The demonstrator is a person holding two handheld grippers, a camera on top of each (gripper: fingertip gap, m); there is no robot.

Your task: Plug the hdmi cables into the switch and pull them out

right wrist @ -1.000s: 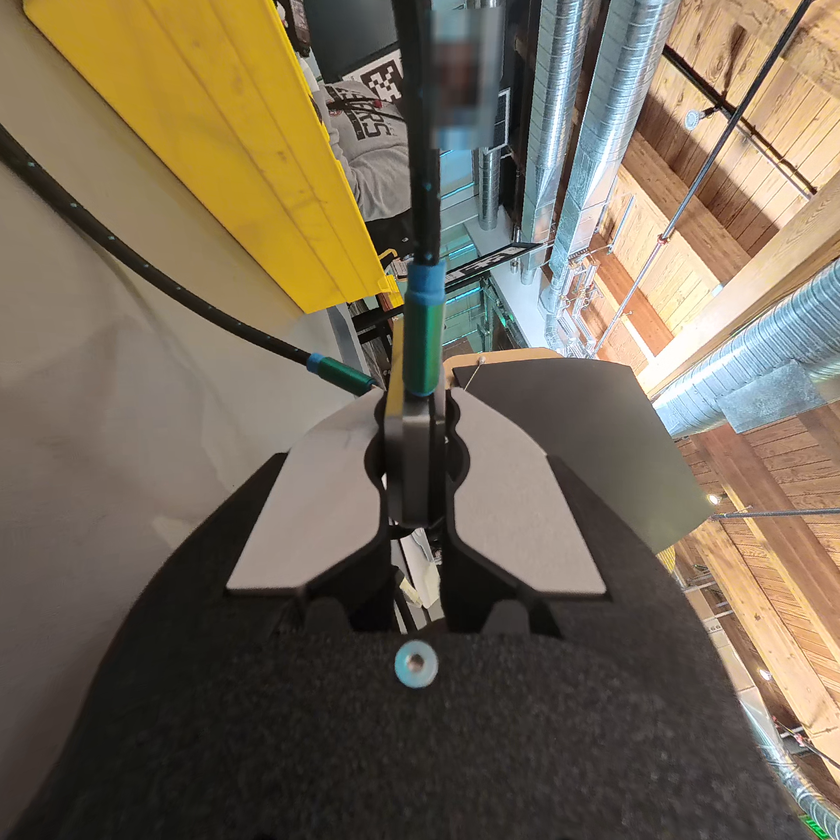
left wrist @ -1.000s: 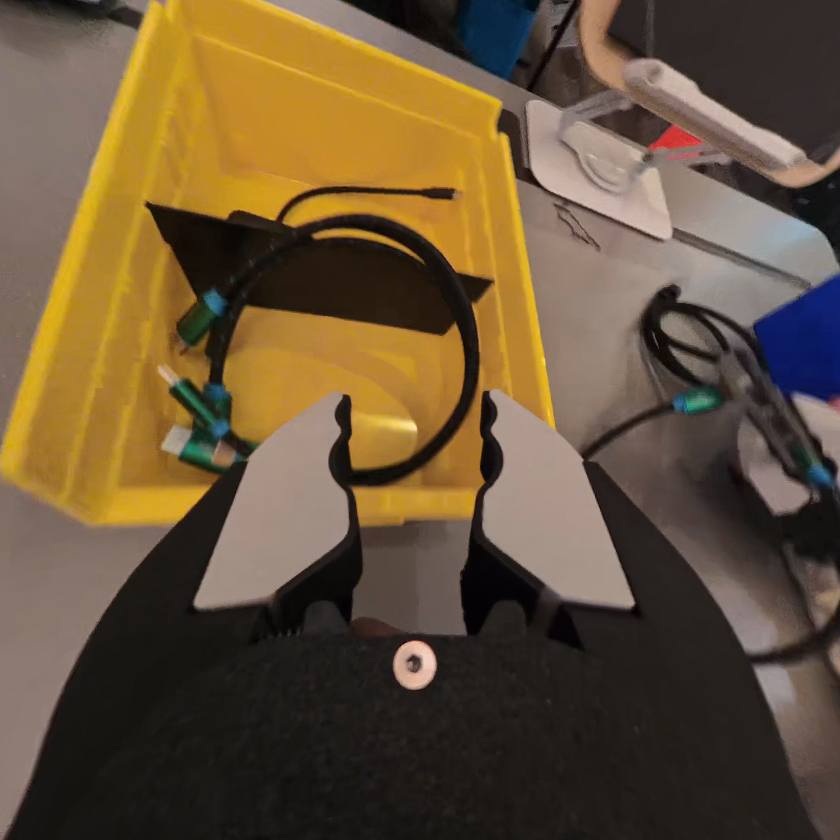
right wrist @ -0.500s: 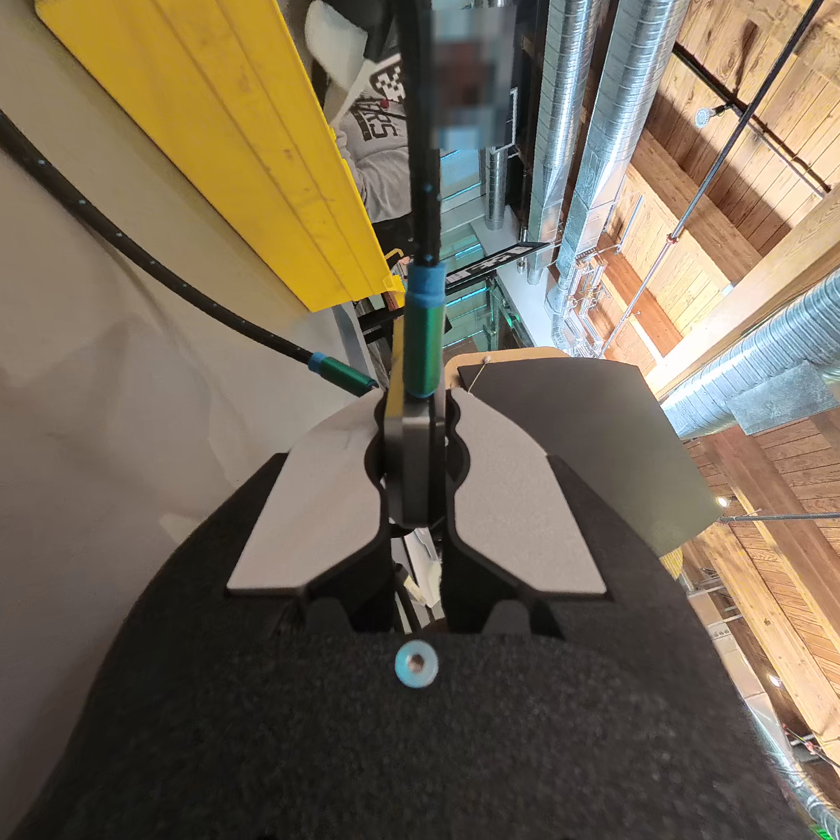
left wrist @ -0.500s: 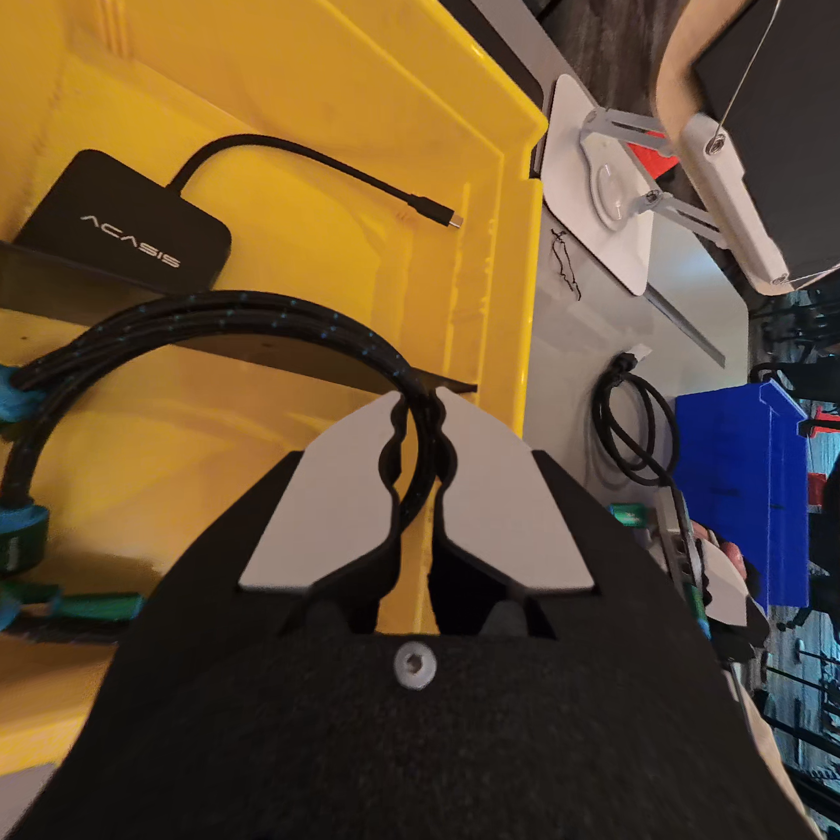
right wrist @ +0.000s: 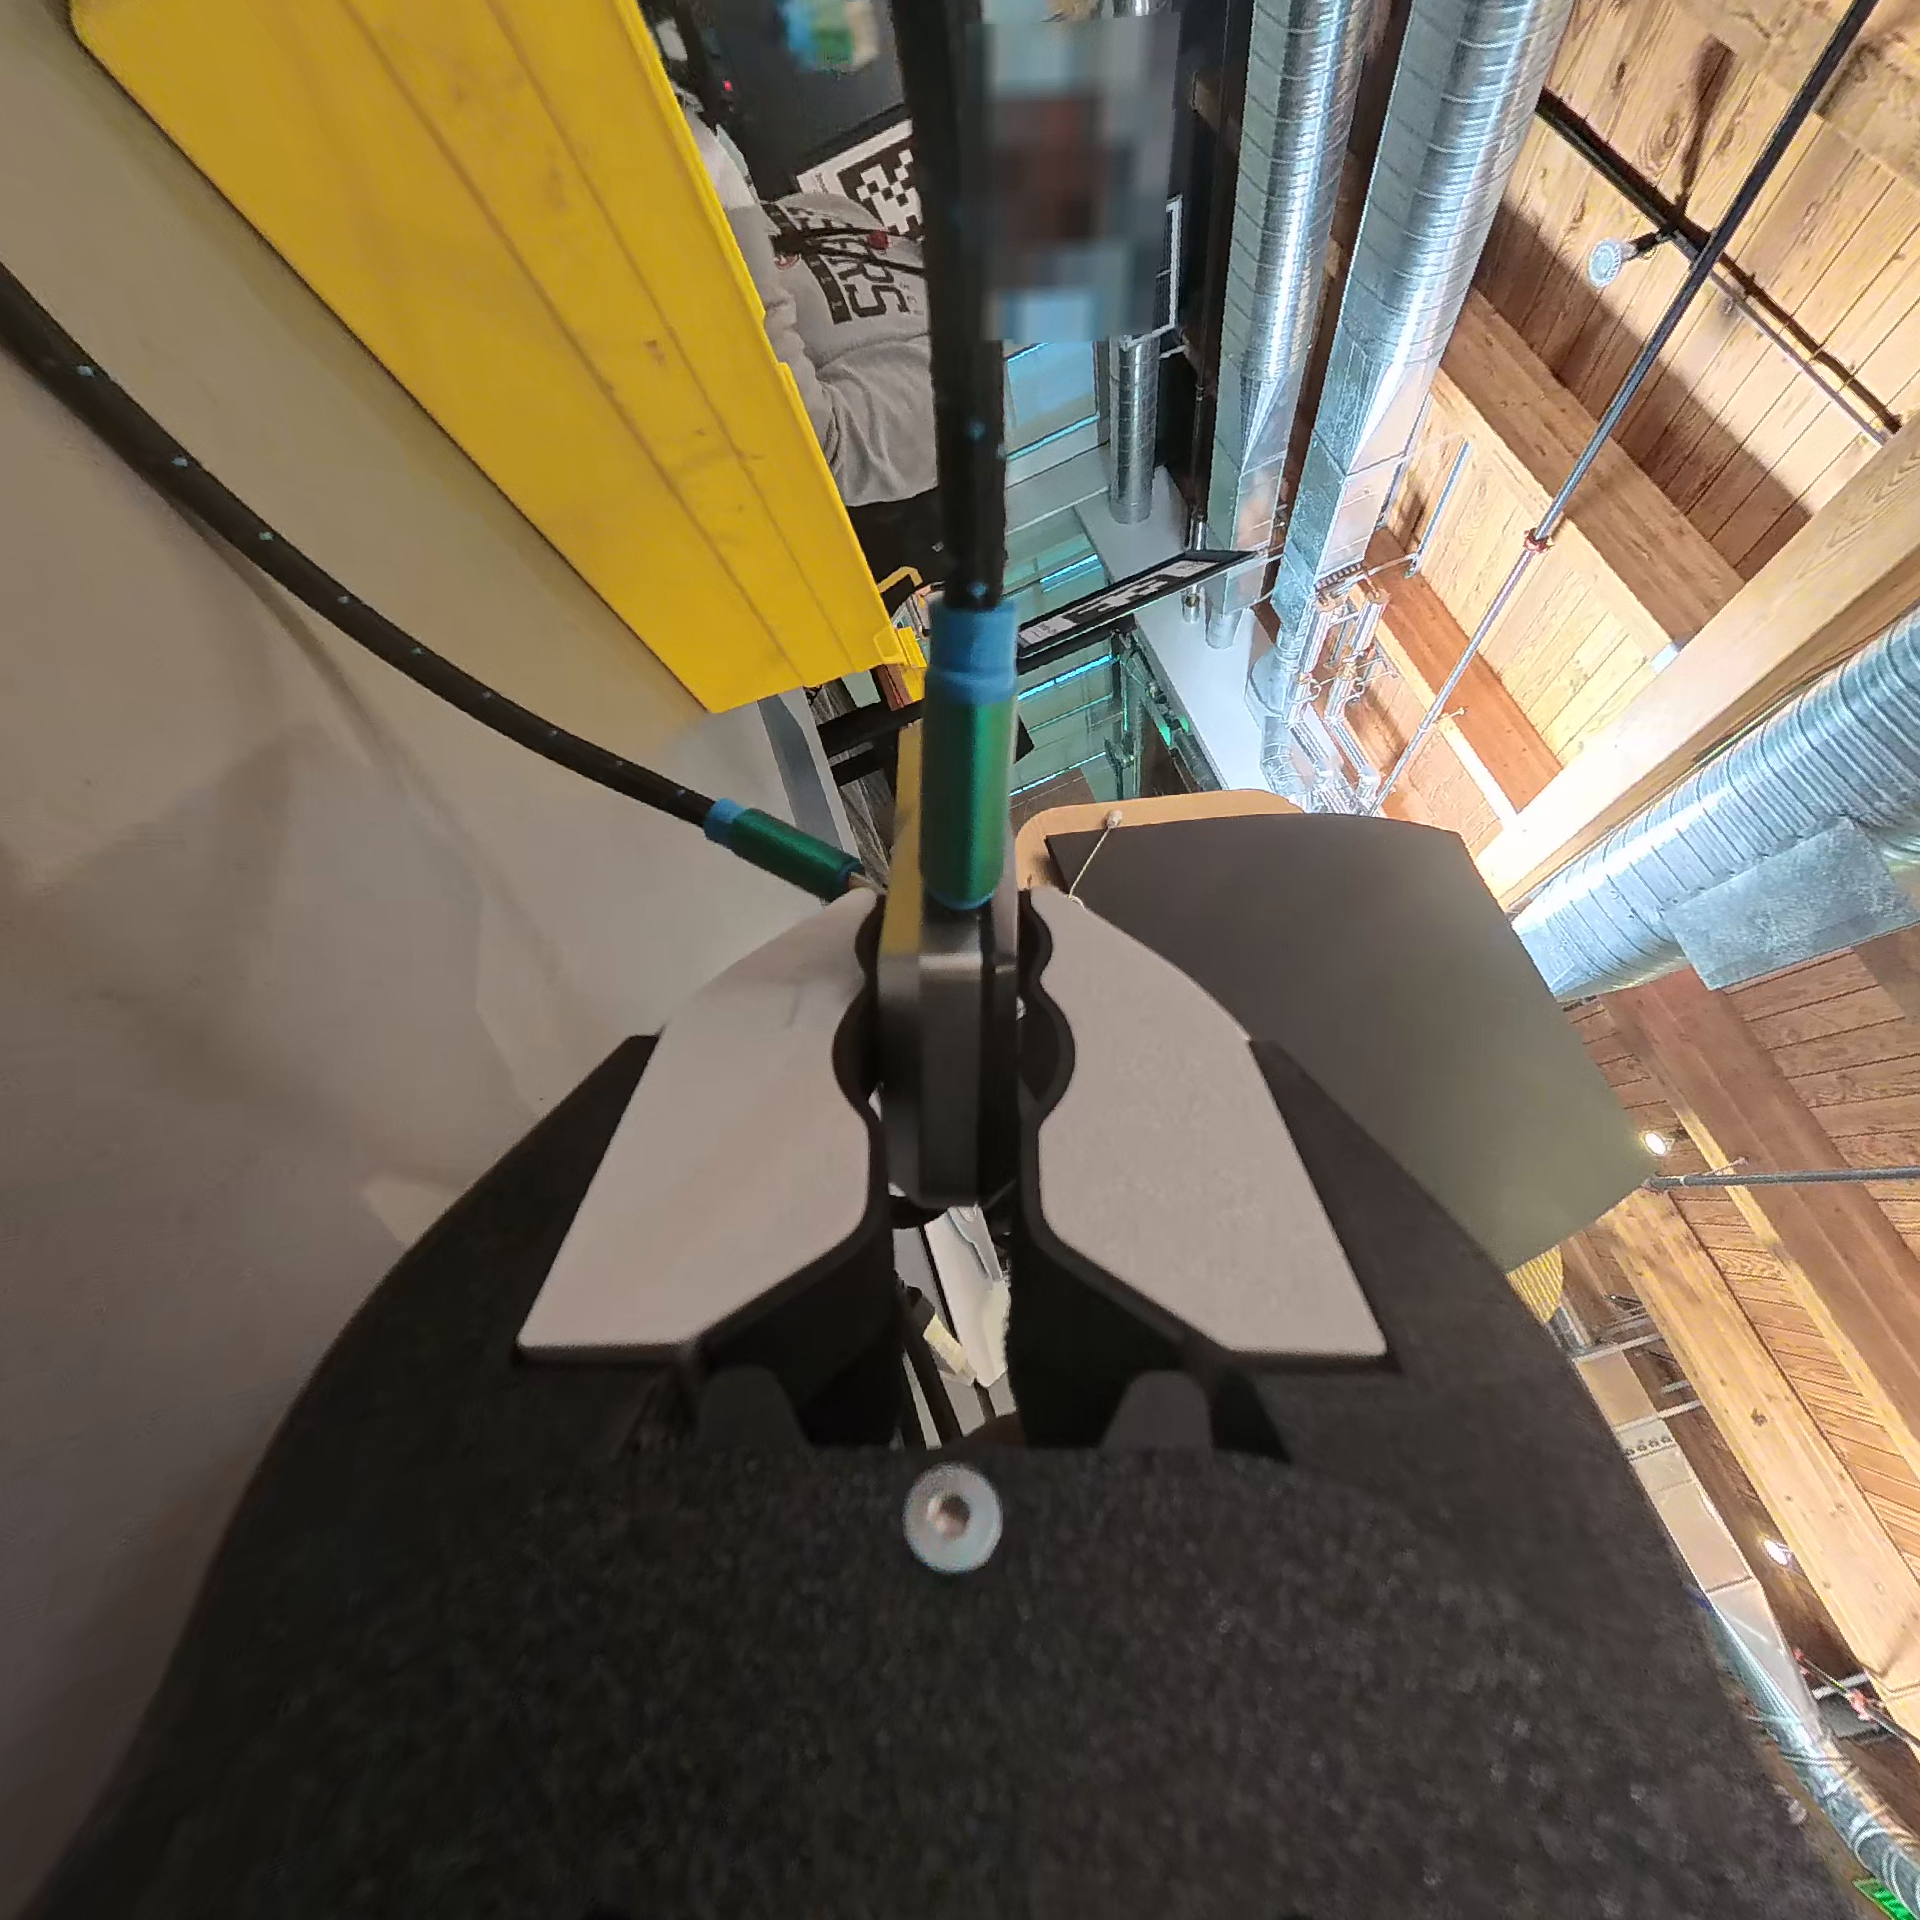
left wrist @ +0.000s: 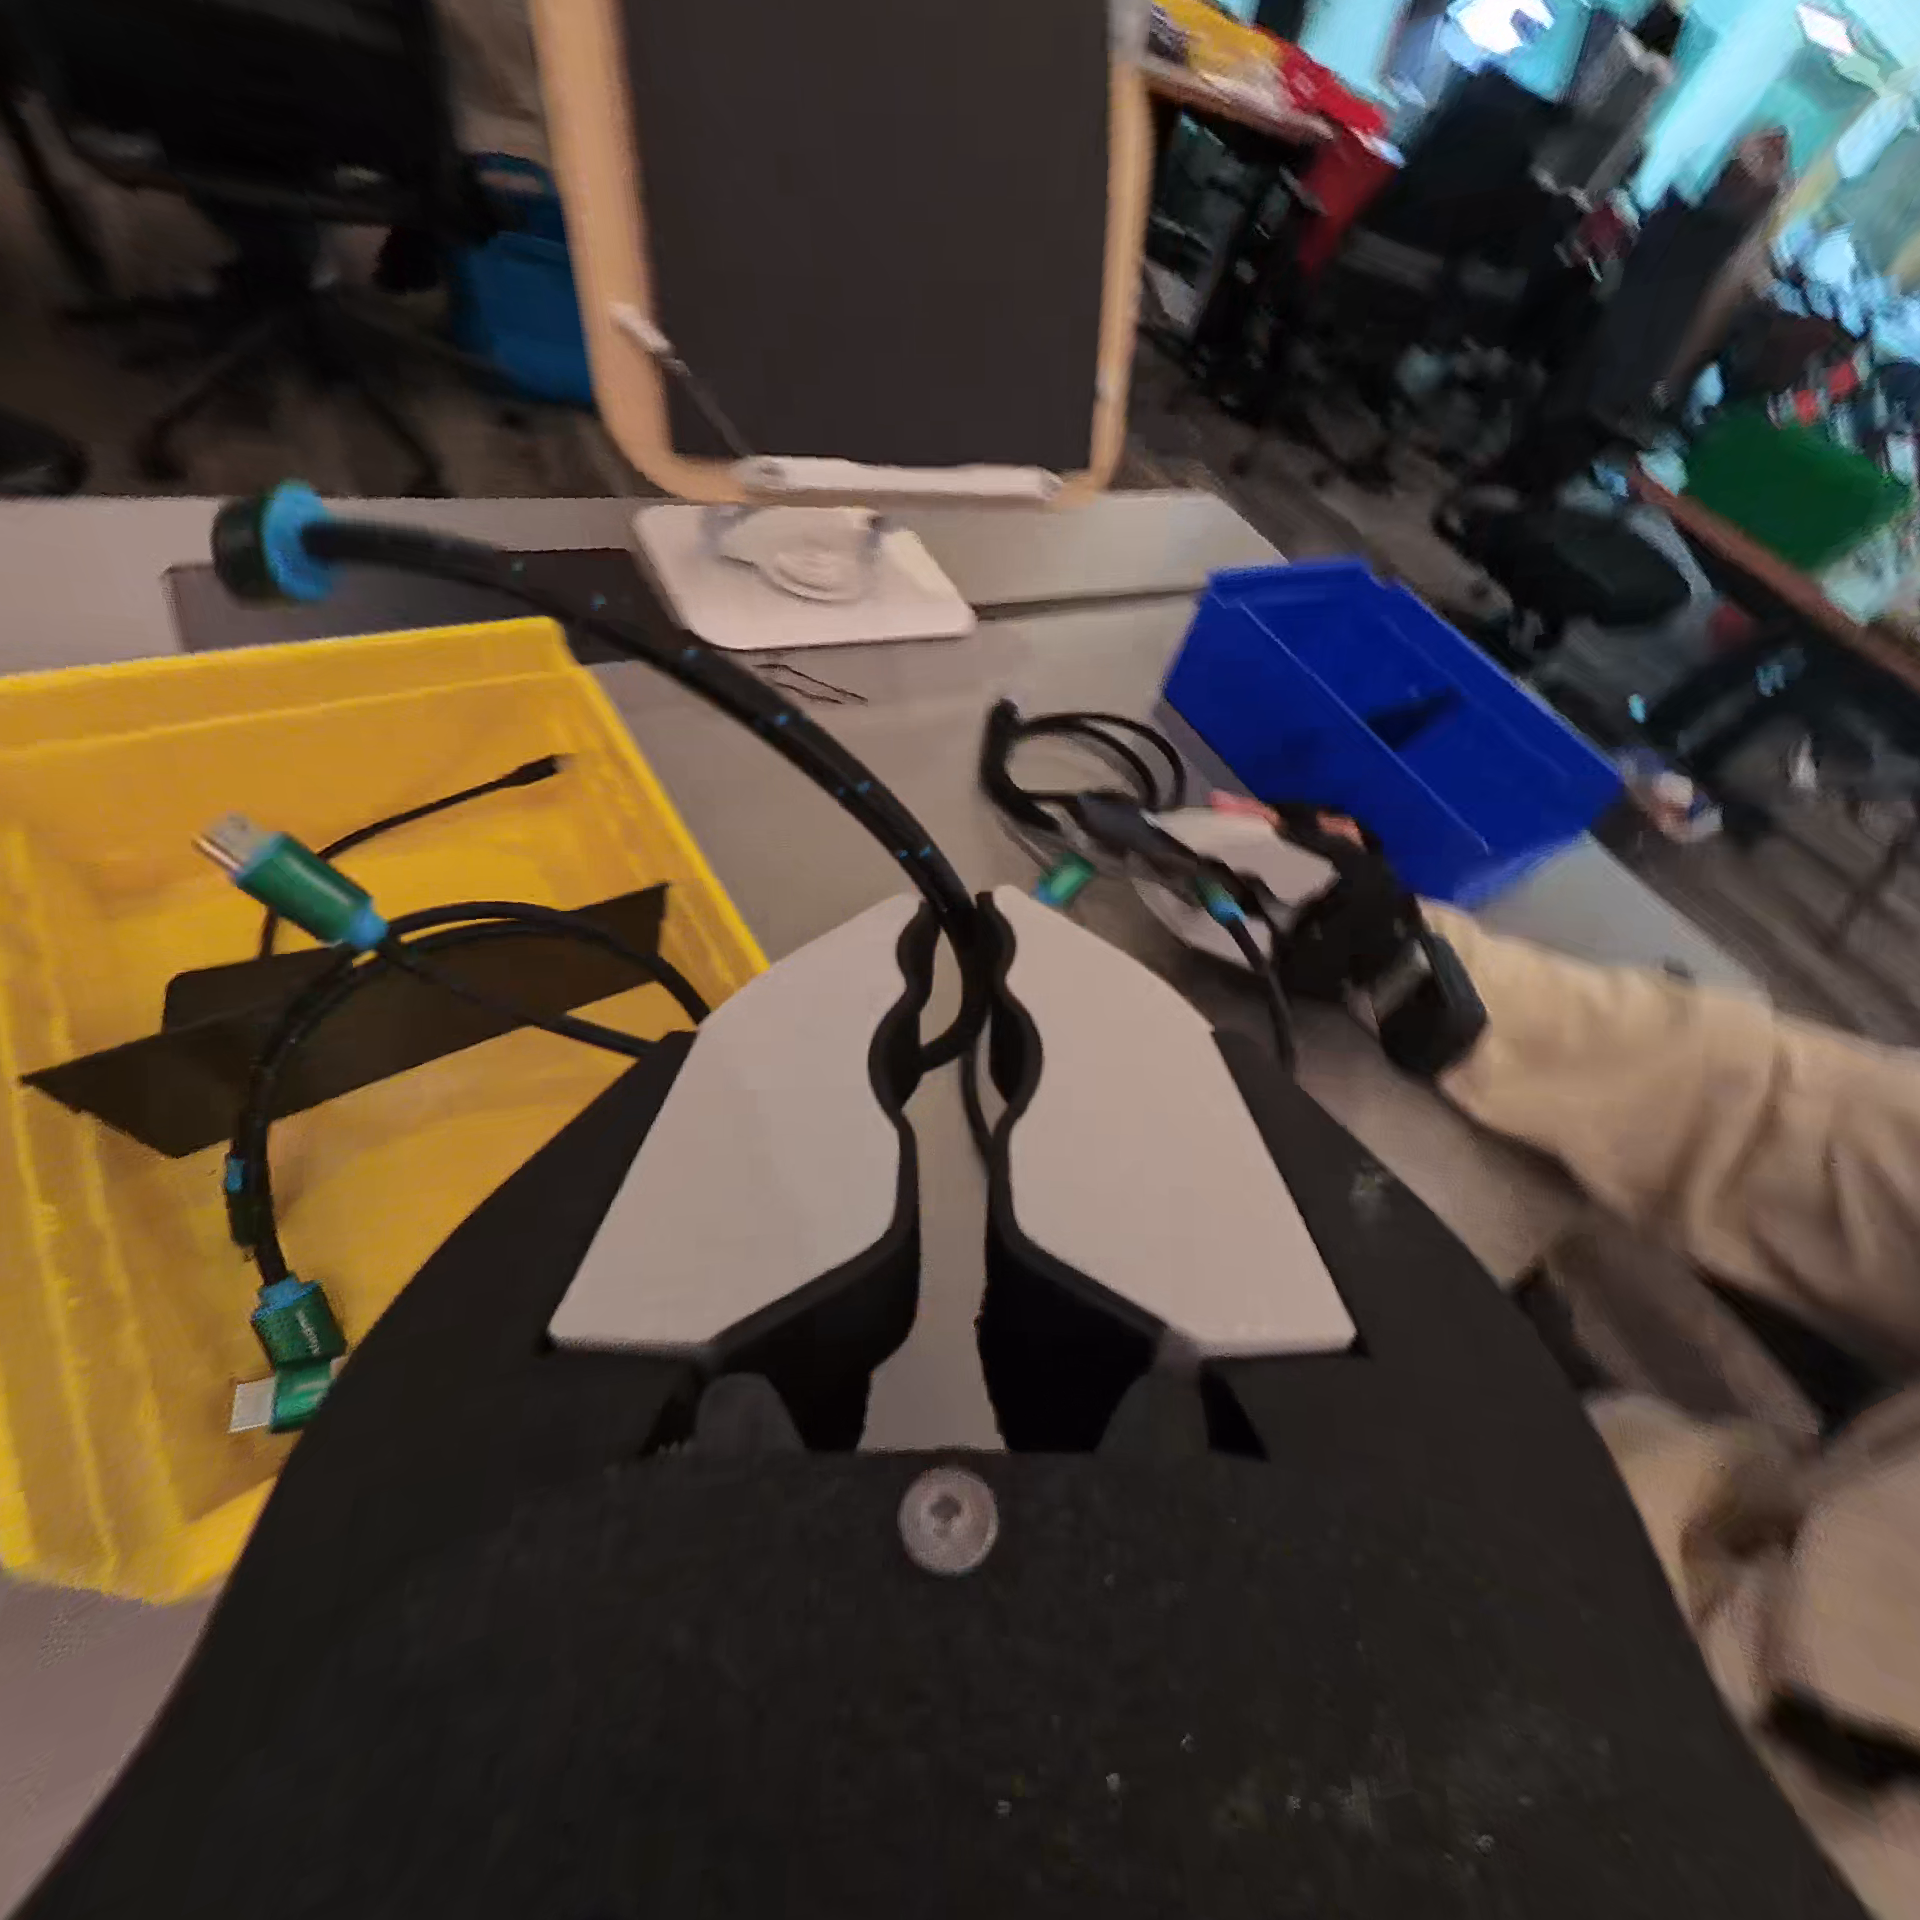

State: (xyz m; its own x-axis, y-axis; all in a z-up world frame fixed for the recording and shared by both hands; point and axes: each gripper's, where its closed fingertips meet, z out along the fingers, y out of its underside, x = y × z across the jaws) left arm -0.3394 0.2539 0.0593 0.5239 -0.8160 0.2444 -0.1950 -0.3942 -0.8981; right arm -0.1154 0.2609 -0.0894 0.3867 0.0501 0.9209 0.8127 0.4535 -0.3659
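Note:
My left gripper point(left wrist: 961, 914) is shut on a black braided HDMI cable point(left wrist: 727, 675). The cable arcs up and left to its blue-collared plug end point(left wrist: 265, 540), held above the table. More cables with green plugs point(left wrist: 301, 888) lie in the yellow bin point(left wrist: 83, 1299). My right gripper point(right wrist: 945, 914) is shut on the dark grey switch point(right wrist: 935, 1070), seen edge-on. One green HDMI plug point(right wrist: 966, 800) sits in the switch's far end. A second green plug point(right wrist: 790, 857) meets it from the left. In the left wrist view the right gripper point(left wrist: 1340, 935) shows far right.
A black divider point(left wrist: 312, 1029) crosses the yellow bin. A blue bin point(left wrist: 1382, 727) stands at the back right, and a coiled black cable point(left wrist: 1081, 758) lies beside it. A white stand base point(left wrist: 800, 582) is at the table's back edge. A beige sleeve point(left wrist: 1662, 1143) reaches in from the right. There is about 30 centimeters between the tips of the two grippers.
My left gripper went into the yellow bin, shut on the black cable and lifted it out toward the right. My right gripper has held the switch still.

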